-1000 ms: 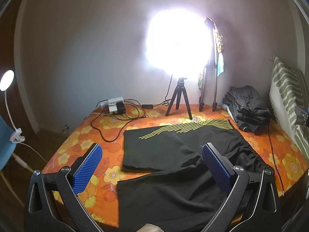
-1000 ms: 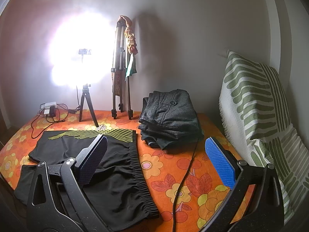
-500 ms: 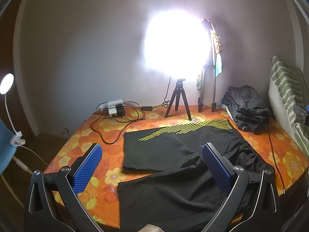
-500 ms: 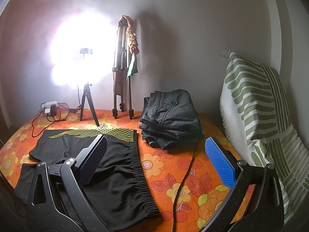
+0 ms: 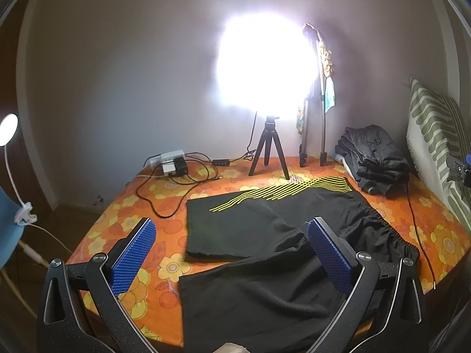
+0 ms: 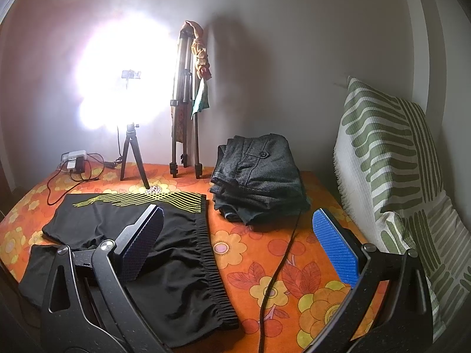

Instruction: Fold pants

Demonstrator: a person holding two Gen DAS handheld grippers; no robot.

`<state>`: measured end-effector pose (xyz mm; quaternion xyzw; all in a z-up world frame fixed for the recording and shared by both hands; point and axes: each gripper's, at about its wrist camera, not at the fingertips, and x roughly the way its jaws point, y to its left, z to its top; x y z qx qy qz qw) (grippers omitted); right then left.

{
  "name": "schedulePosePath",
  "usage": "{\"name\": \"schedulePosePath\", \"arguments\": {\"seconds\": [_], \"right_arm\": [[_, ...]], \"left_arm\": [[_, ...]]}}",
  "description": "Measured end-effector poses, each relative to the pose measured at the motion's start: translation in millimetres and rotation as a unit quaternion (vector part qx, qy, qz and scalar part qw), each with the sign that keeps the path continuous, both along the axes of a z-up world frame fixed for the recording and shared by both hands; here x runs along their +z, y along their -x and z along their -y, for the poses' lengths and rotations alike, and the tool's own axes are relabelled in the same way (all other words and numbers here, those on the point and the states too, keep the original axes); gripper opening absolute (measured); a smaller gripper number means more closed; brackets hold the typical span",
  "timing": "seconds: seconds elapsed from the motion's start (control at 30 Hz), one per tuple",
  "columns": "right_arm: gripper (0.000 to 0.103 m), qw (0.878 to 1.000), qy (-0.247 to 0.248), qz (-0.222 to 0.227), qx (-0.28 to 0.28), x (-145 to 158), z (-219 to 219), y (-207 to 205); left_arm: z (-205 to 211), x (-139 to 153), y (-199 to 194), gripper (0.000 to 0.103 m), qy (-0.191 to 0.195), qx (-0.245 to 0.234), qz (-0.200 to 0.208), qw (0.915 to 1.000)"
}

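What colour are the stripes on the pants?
Yellow stripes on black pants; clearest in the left wrist view.

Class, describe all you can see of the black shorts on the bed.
The black shorts lie flat and unfolded on the orange flowered bedspread. The cloth looks thin and smooth, with a gathered elastic waistband, yellow stripes on the far leg and soft wrinkles. Neither tongs touch them.
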<state>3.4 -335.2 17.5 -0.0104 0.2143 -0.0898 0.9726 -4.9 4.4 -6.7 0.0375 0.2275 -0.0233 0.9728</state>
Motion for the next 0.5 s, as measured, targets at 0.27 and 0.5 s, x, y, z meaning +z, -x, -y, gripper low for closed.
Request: {"name": "schedulePosePath", "arguments": {"seconds": [0.27,0.5], "right_arm": [[0.103,1.000,0.000,-0.003,0.003,-1,0,1],[0.103,0.999,0.001,-0.015,0.035,-10,-1,1]], "left_arm": [[-3,-3,-1,0.103,0.000,-0.003,-0.002,1.0000],[-12,-10,-1,0.102,0.006,-0.008,-0.009,0.9999]]}}
